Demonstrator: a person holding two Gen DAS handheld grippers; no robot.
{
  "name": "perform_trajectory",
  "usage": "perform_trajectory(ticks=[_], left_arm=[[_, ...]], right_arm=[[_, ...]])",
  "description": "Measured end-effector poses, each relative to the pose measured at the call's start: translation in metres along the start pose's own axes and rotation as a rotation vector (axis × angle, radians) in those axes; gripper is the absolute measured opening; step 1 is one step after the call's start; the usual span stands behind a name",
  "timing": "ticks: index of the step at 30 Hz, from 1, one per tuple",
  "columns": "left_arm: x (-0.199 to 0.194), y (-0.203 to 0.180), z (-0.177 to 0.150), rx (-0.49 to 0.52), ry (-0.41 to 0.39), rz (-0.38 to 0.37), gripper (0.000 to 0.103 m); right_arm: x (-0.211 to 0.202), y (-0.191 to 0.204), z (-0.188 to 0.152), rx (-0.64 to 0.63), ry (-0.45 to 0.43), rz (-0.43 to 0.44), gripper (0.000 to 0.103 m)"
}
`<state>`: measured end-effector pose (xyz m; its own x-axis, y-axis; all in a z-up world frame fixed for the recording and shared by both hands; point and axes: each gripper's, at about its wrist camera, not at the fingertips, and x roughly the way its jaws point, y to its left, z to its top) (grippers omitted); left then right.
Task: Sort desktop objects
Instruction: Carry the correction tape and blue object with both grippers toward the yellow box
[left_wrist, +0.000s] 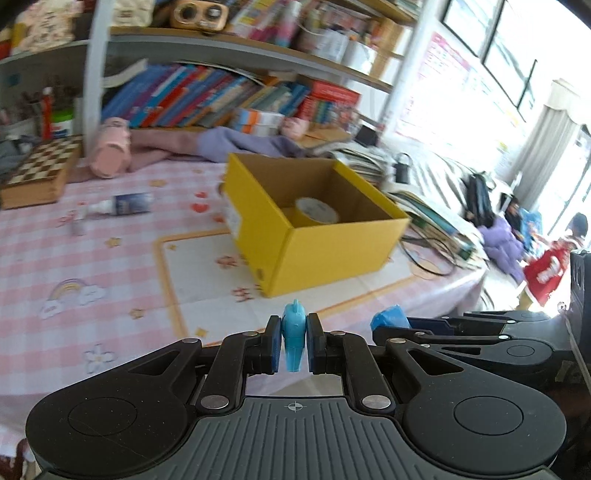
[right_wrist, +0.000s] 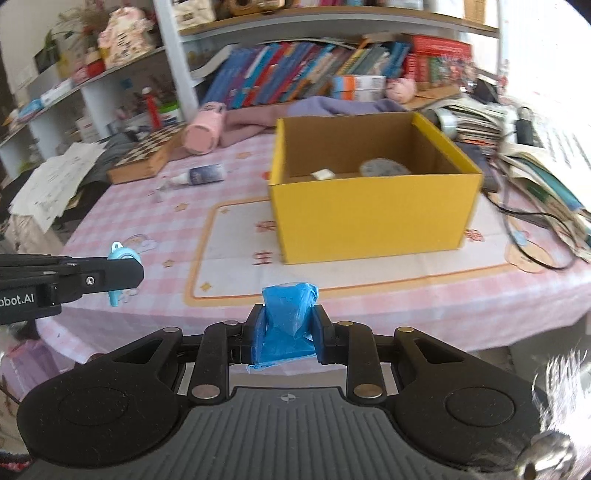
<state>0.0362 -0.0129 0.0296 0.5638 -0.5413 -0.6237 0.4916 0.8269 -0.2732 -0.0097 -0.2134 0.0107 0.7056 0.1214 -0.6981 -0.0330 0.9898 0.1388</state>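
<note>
Carrying two items toward the box (right_wrist: 373, 218), judged the step in hand. Left gripper (left_wrist: 293, 345): fingers (left_wrist: 272, 343) clamping a small light-blue toy (left_wrist: 293, 341), held upright above the desk (left_wrist: 110, 266) near its front edge. Right gripper (right_wrist: 288, 334): fingers (right_wrist: 258, 332) clamping a crumpled blue bag (right_wrist: 290, 321), just beside the left. Advancing level, clearing the box's near wall before descending. Releasing one item at a time over the open top. Avoiding the tape roll (left_wrist: 317, 210) already lying inside. Leaving the bottle (right_wrist: 201, 175) beyond for later.
</note>
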Motion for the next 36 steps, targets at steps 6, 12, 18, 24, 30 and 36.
perform_trajectory(ticks=[6,12,18,24,30,36], left_arm=[[0.026,-0.022,0.004,0.036,0.043,-0.07,0.013],[0.045,-0.041,0.013,0.075,0.057,-0.112,0.013],[0.061,-0.054,0.025,0.113,0.064,-0.13,0.013],[0.073,-0.06,0.045,0.142,0.043,-0.125,0.013],[0.087,-0.066,0.066,0.182,-0.004,-0.104,0.013],[0.107,-0.07,0.09,0.178,-0.044,-0.076,0.013]], right_arm=[[-0.009,-0.03,-0.01,0.063,0.011,-0.063,0.024],[-0.011,-0.053,-0.01,0.097,0.016,-0.101,0.024],[-0.008,-0.072,-0.002,0.125,0.006,-0.116,0.024],[-0.004,-0.083,0.015,0.126,-0.036,-0.112,0.024],[0.004,-0.094,0.037,0.108,-0.086,-0.101,0.024],[0.016,-0.111,0.073,0.08,-0.132,-0.081,0.024]])
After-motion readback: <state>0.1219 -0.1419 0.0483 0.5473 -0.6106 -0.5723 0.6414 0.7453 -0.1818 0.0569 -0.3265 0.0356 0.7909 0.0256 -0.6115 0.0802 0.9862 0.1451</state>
